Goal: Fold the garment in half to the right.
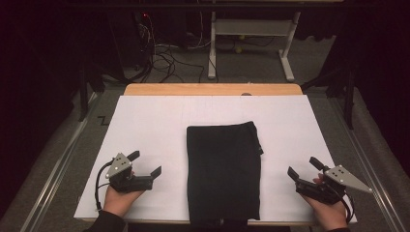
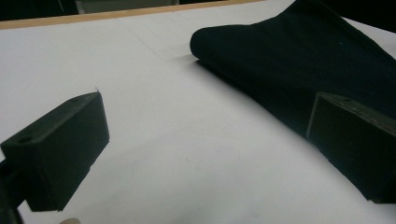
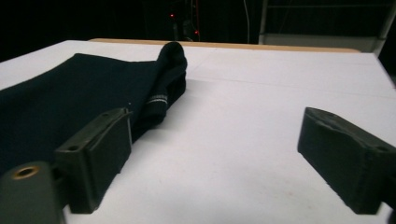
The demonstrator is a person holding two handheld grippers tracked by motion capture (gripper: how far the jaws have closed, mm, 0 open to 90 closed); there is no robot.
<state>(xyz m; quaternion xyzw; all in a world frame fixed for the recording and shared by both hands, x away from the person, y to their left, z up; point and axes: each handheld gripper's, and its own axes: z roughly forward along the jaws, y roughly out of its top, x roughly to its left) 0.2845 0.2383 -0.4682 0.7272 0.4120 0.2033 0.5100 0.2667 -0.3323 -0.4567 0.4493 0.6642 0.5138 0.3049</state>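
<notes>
Garment [image 1: 224,171], dark, folded, lying flat on the white sheet [image 1: 145,125] between left gripper [image 1: 145,169] and right gripper [image 1: 302,170], touching neither; both are standing spread and empty; likely soft, light, limp; looking best pinched at a folded edge

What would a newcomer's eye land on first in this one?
The folded black garment stands out first, lying in the middle of the white table cover with its near edge at the table's front. Next come the two tongs either side of it, the left tongs and the right tongs, both resting low on the cover, jaws apart and holding nothing.
</notes>
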